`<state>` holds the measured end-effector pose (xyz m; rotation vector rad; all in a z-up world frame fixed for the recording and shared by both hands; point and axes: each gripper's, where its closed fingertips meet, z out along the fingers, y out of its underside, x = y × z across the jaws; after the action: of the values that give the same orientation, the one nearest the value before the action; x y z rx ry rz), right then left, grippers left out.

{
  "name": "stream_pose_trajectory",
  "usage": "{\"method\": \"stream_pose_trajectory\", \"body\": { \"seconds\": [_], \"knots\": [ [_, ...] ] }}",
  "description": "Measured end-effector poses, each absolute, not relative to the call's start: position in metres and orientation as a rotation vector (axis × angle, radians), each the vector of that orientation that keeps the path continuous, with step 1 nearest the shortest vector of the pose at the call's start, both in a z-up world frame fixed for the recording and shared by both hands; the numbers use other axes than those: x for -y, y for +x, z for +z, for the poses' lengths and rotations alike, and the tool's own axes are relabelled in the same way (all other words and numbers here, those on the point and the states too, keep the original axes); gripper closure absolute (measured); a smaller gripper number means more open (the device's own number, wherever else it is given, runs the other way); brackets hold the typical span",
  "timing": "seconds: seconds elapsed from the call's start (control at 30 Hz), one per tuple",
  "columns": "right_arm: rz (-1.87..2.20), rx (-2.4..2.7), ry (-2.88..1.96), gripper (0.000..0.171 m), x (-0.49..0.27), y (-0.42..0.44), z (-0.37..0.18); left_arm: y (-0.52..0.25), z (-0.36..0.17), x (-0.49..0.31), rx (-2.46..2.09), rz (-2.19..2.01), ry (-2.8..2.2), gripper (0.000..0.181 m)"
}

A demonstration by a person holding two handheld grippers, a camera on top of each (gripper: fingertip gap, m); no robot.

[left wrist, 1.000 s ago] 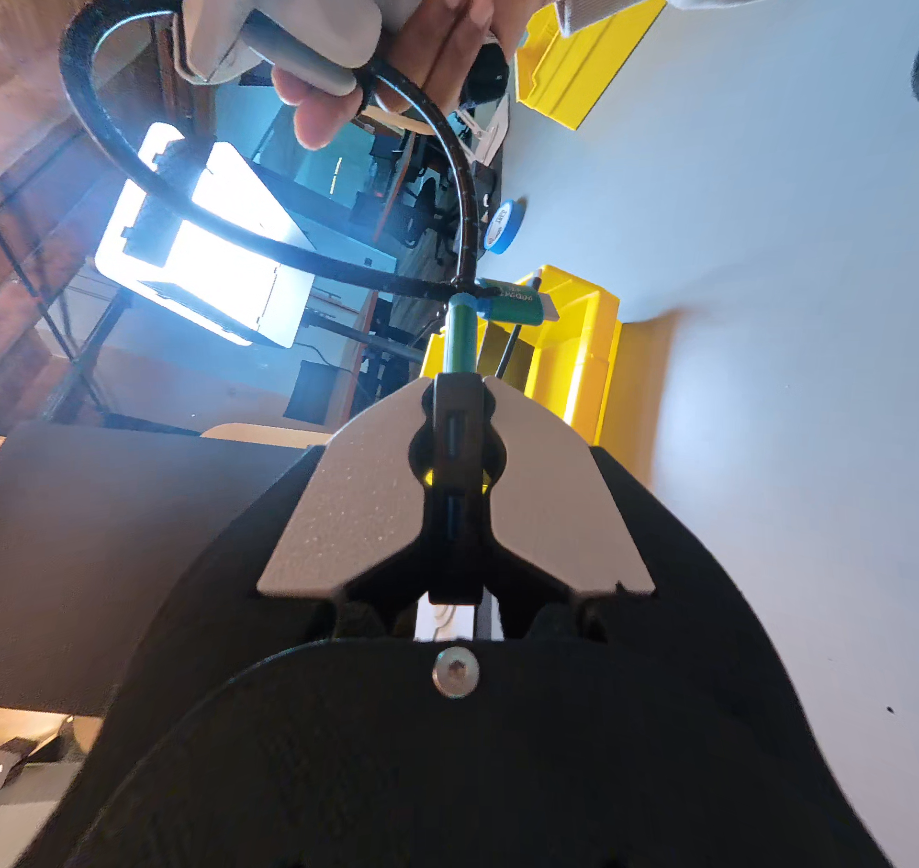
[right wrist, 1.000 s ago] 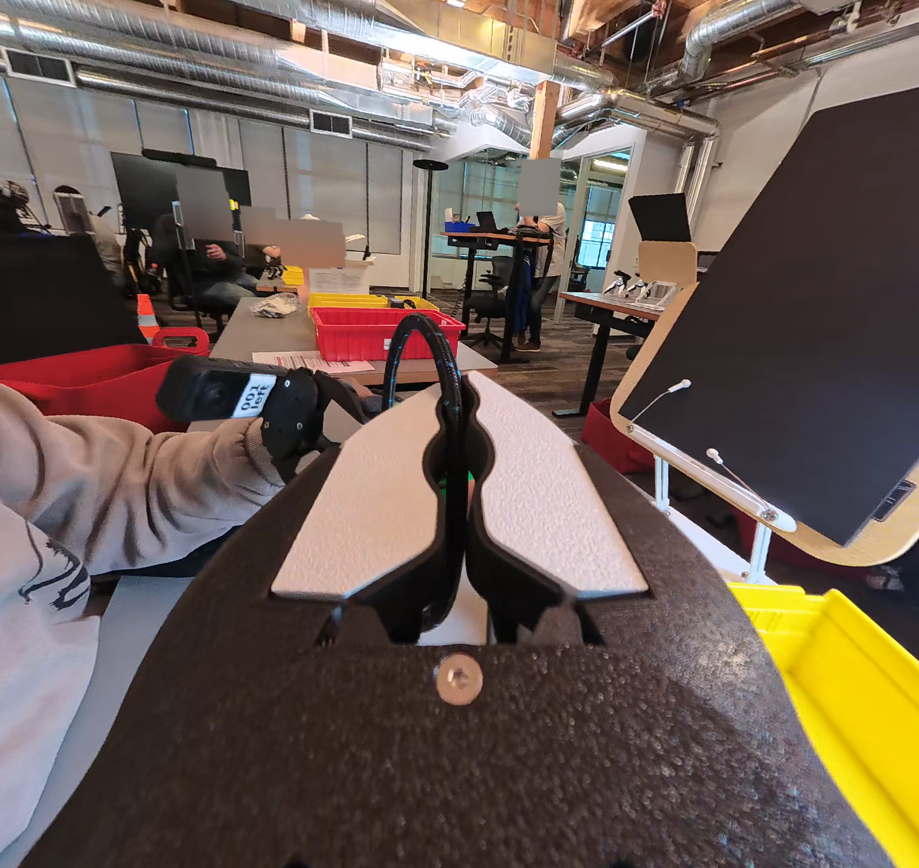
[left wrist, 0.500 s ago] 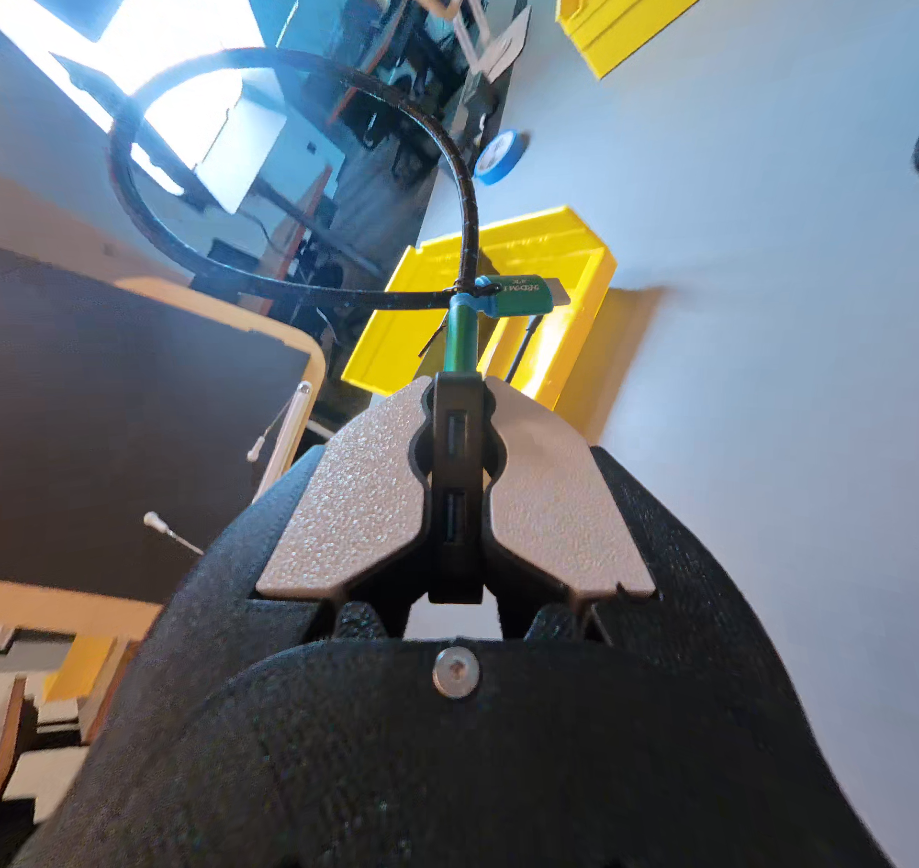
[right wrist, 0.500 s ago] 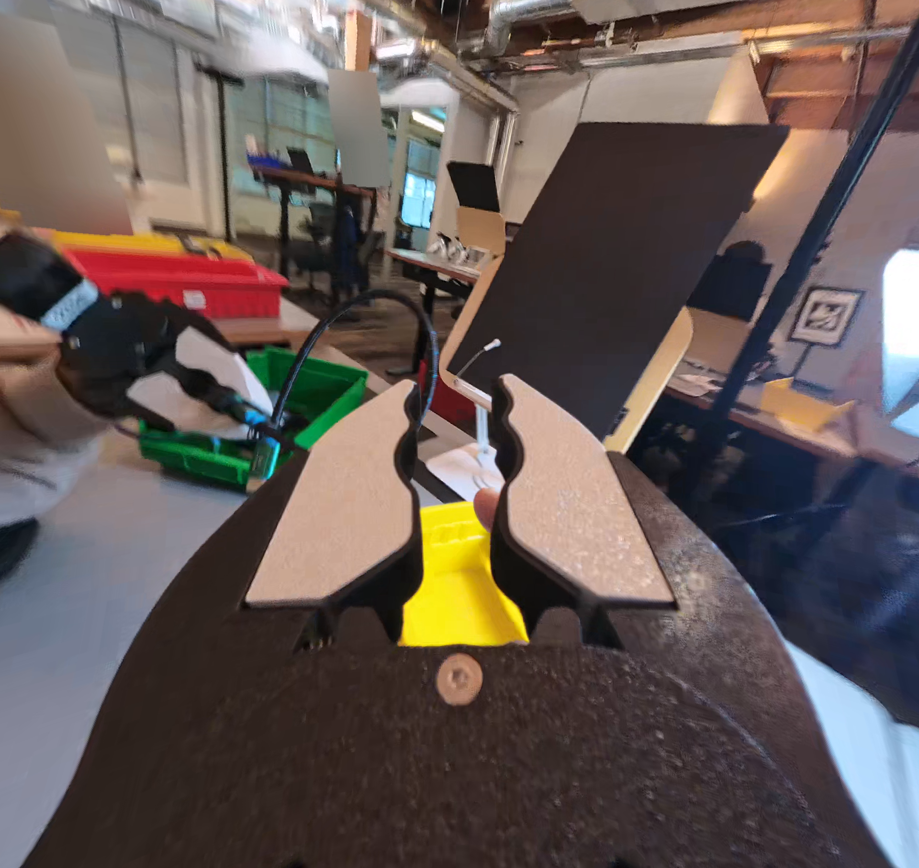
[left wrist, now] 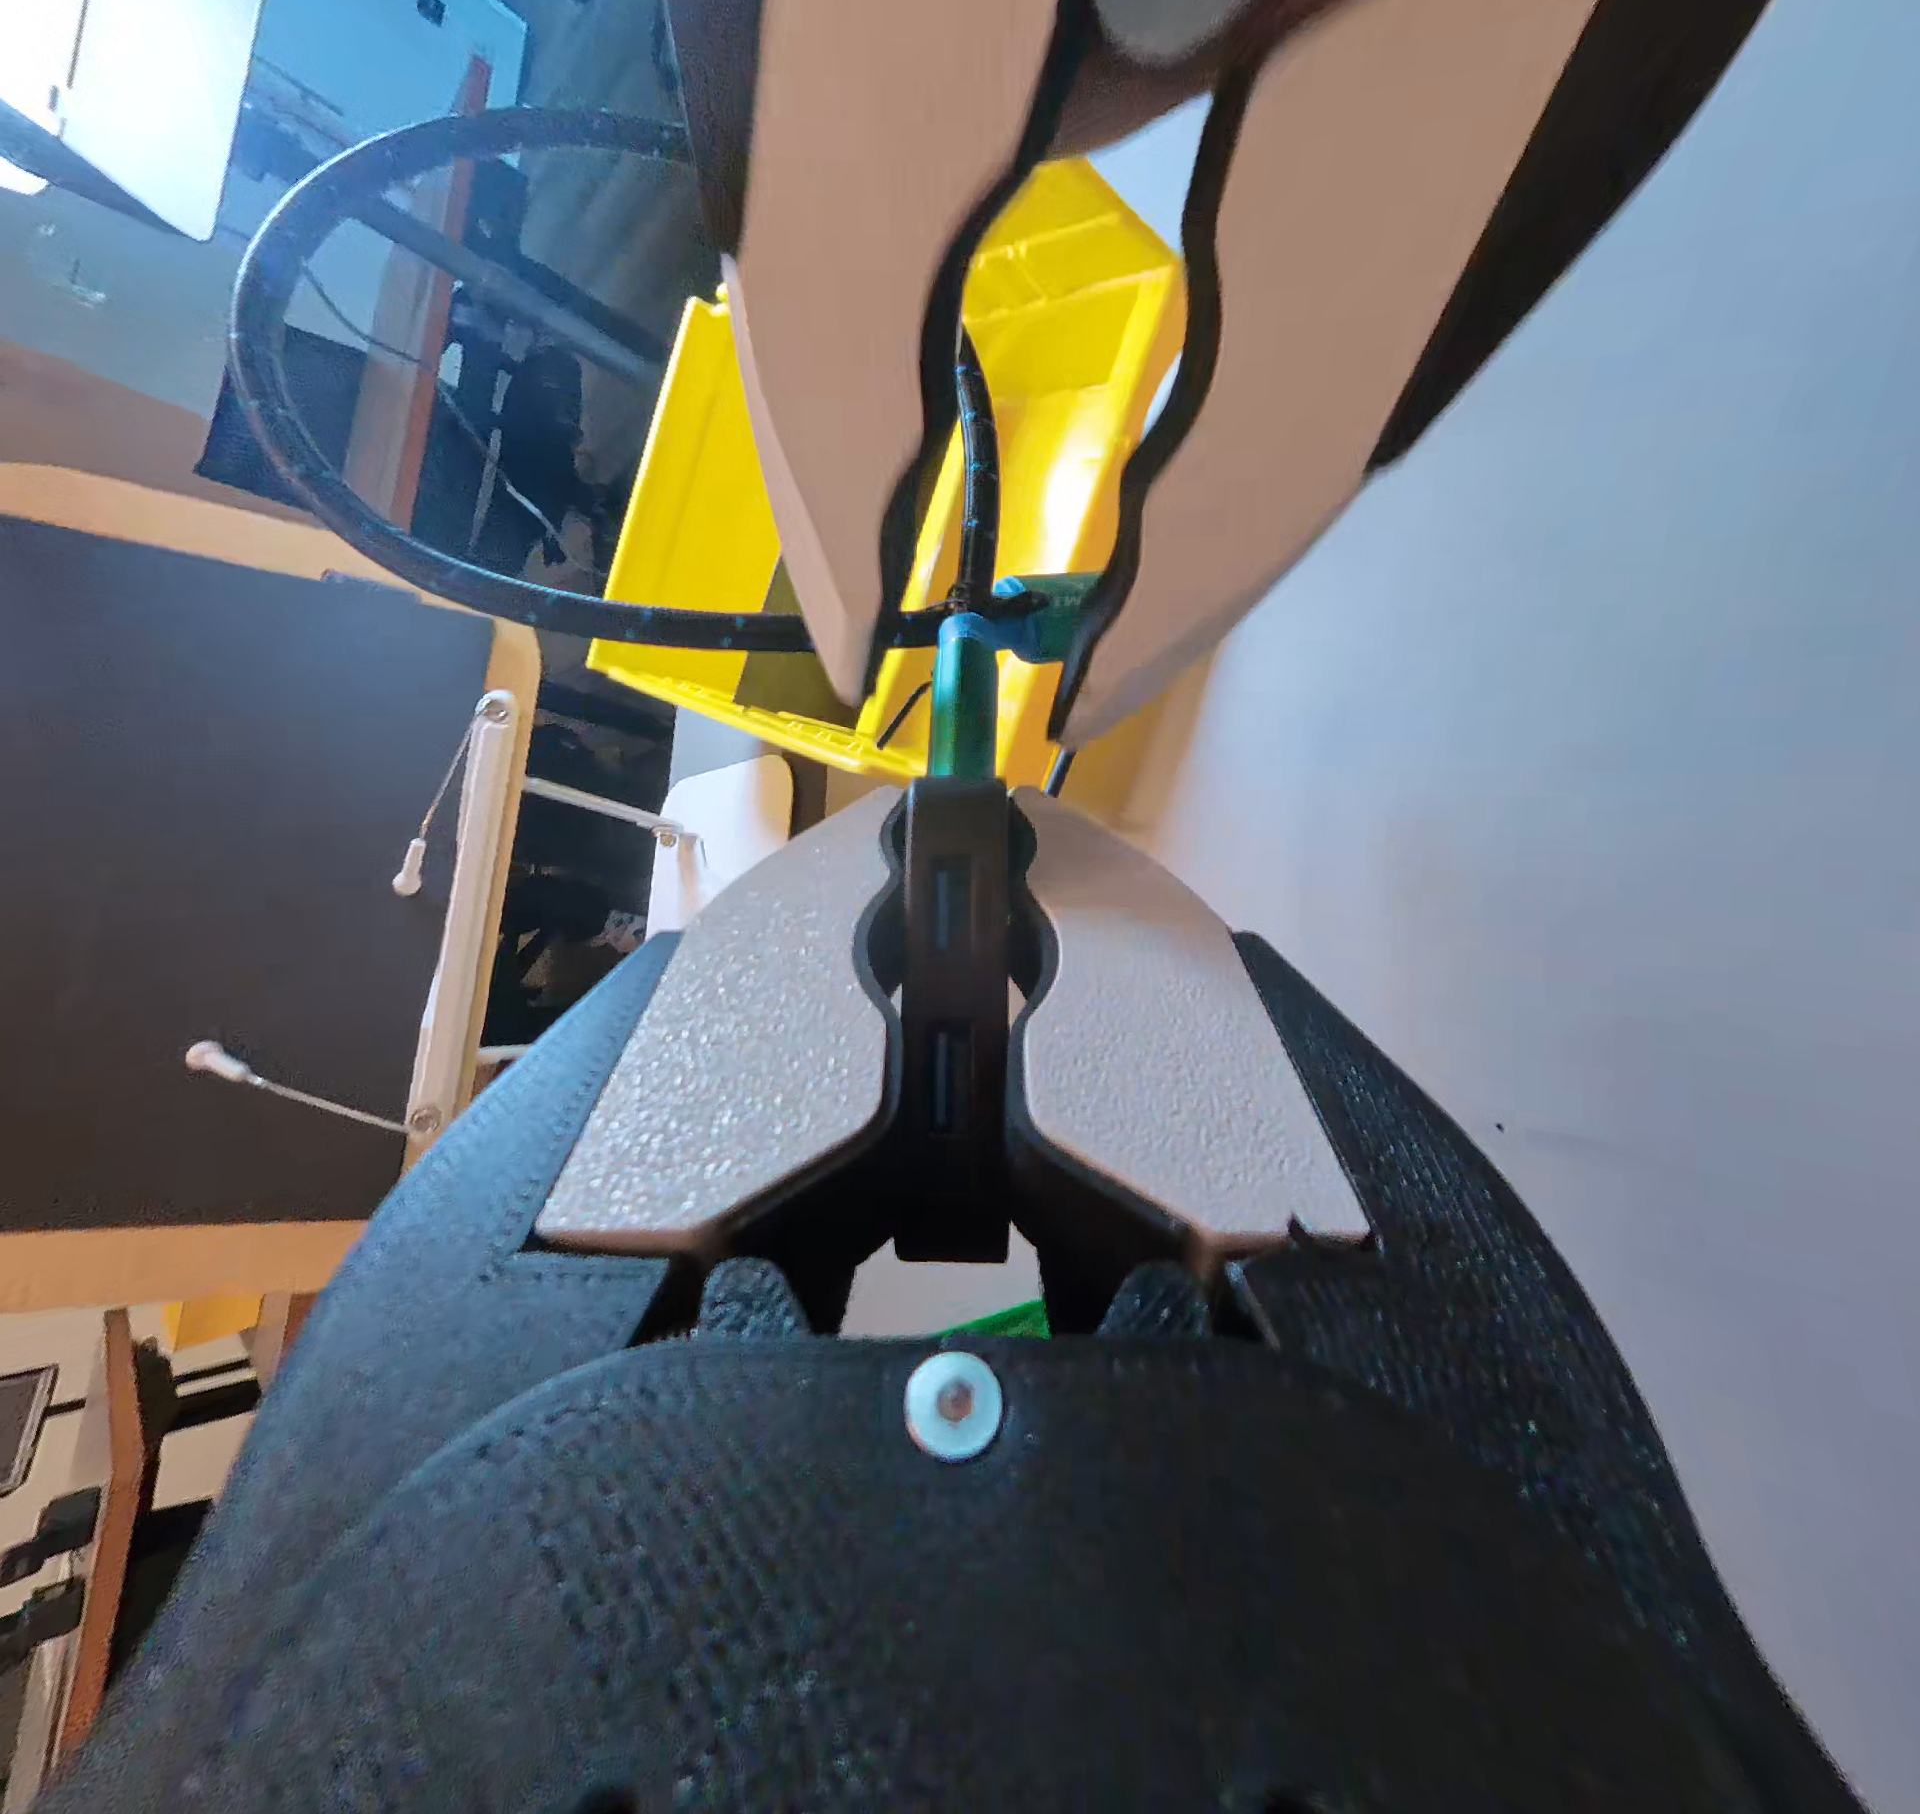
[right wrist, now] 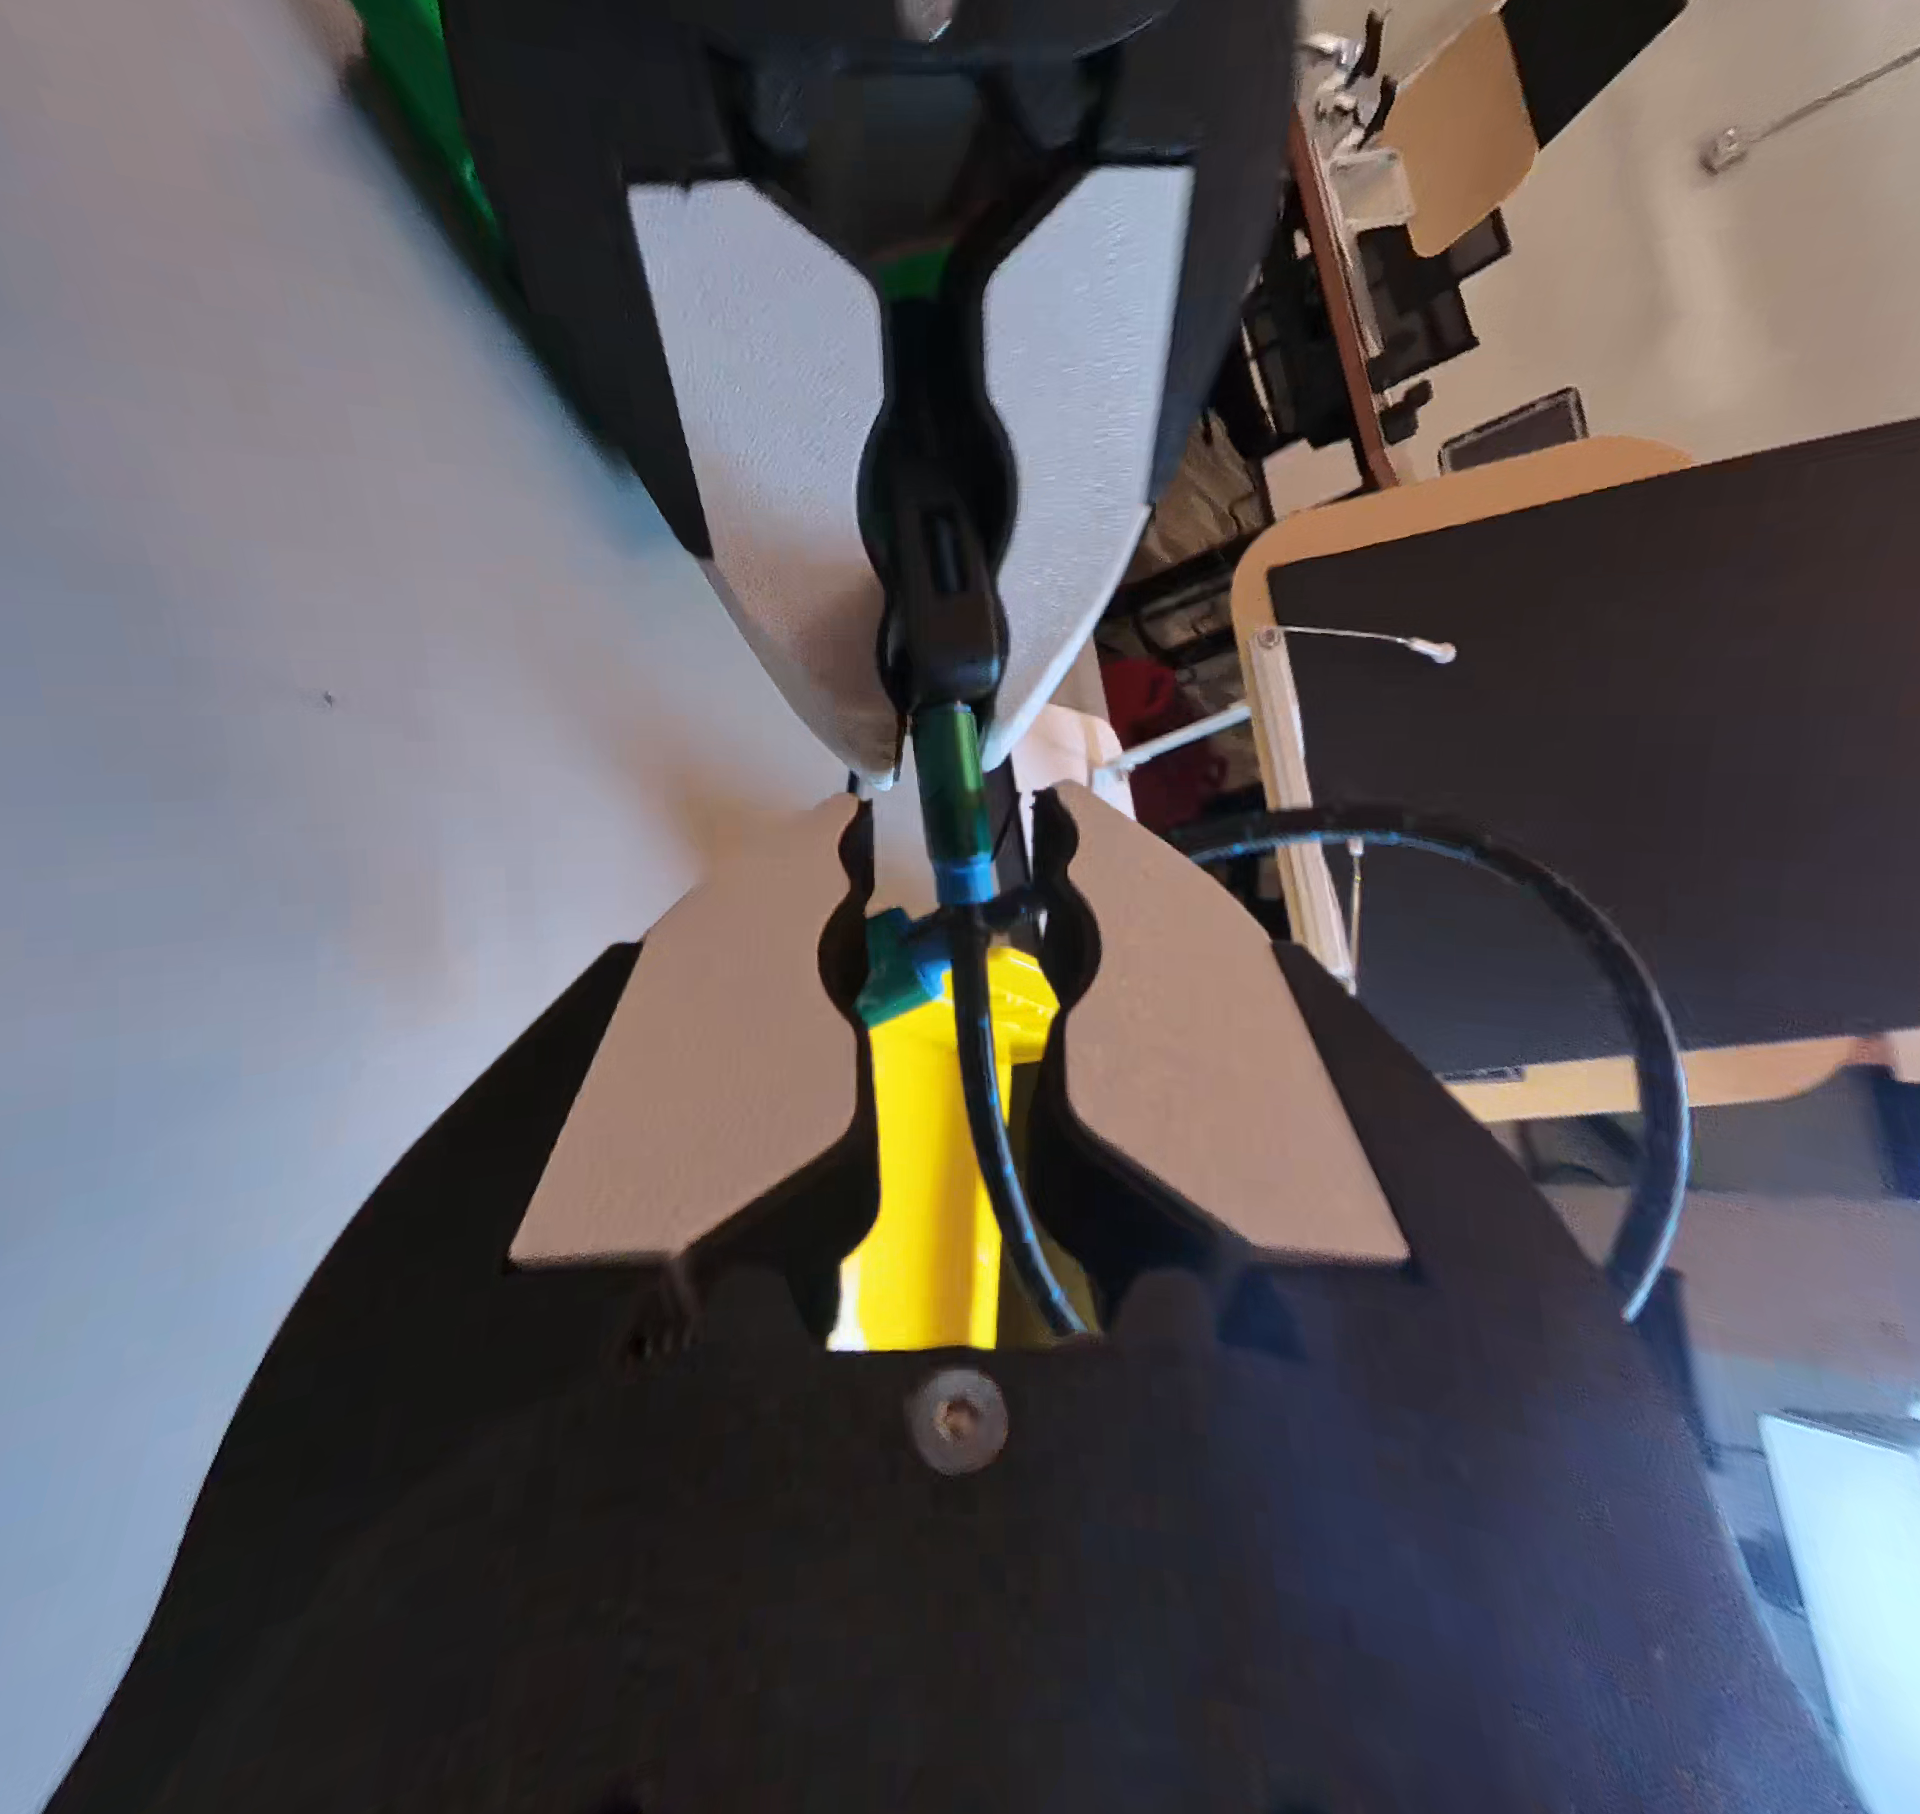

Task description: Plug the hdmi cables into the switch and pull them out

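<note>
My left gripper [left wrist: 954,808] is shut on a black switch [left wrist: 954,985] held edge-on, with two ports showing. A green HDMI plug [left wrist: 964,715] sticks out of the switch's far end. Its black cable [left wrist: 312,476] loops left and back to a second teal plug [left wrist: 1044,611] tied beside it. My right gripper [left wrist: 961,704] comes in from above, open, with a finger on each side of the green plug. In the right wrist view my right gripper [right wrist: 951,819] is open around the green plug [right wrist: 954,788]. The left gripper [right wrist: 935,762] faces it, holding the switch [right wrist: 940,569].
A yellow bin [left wrist: 1081,330] lies on the white table [left wrist: 1558,829] behind the plug. A black board on a wooden stand [left wrist: 208,829] is at the left. A green bin [right wrist: 395,50] sits behind the left gripper. A bright light panel [left wrist: 125,50] is far off. Left and right tips are no more than a few centimetres apart.
My right gripper opened, swung round from facing the room to face the left gripper, and now straddles the green plug. The left gripper keeps hold of the switch.
</note>
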<state>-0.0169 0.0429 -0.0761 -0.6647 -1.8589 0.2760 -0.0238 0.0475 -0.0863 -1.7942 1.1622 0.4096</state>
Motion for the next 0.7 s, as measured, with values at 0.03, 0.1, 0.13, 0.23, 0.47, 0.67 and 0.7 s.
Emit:
{"method": "stream_pose_trajectory", "body": {
  "seconds": [0.03, 0.1, 0.13, 0.23, 0.47, 0.67, 0.7],
  "knots": [
    [0.219, 1.866, -0.655, 0.144, -0.046, -0.019, -0.081, -0.019, -0.087, -0.047, -1.176, 0.392, -1.789, 0.167],
    [0.213, 1.88, -0.629, 0.158, -0.046, -0.02, -0.087, -0.015, -0.089, -0.044, -1.21, 0.395, -1.782, 0.167],
    [0.261, 1.891, -0.63, 0.159, -0.044, -0.019, -0.087, -0.014, -0.089, -0.042, -1.229, 0.41, -1.771, 0.167],
    [0.365, 1.929, -0.645, 0.159, -0.042, -0.014, -0.087, -0.011, -0.085, -0.039, -1.243, 0.373, -1.732, 0.163],
    [0.435, 1.936, -0.666, 0.152, -0.047, -0.01, -0.089, -0.008, -0.085, -0.036, -1.272, 0.384, -1.712, 0.167],
    [0.383, 1.987, -0.618, 0.159, -0.039, -0.01, -0.095, -0.016, -0.095, -0.035, -1.3, 0.392, -1.774, 0.166],
    [0.398, 2.0, -0.614, 0.159, -0.038, -0.01, -0.095, -0.016, -0.096, -0.034, -1.307, 0.383, -1.781, 0.166]
  ]
}}
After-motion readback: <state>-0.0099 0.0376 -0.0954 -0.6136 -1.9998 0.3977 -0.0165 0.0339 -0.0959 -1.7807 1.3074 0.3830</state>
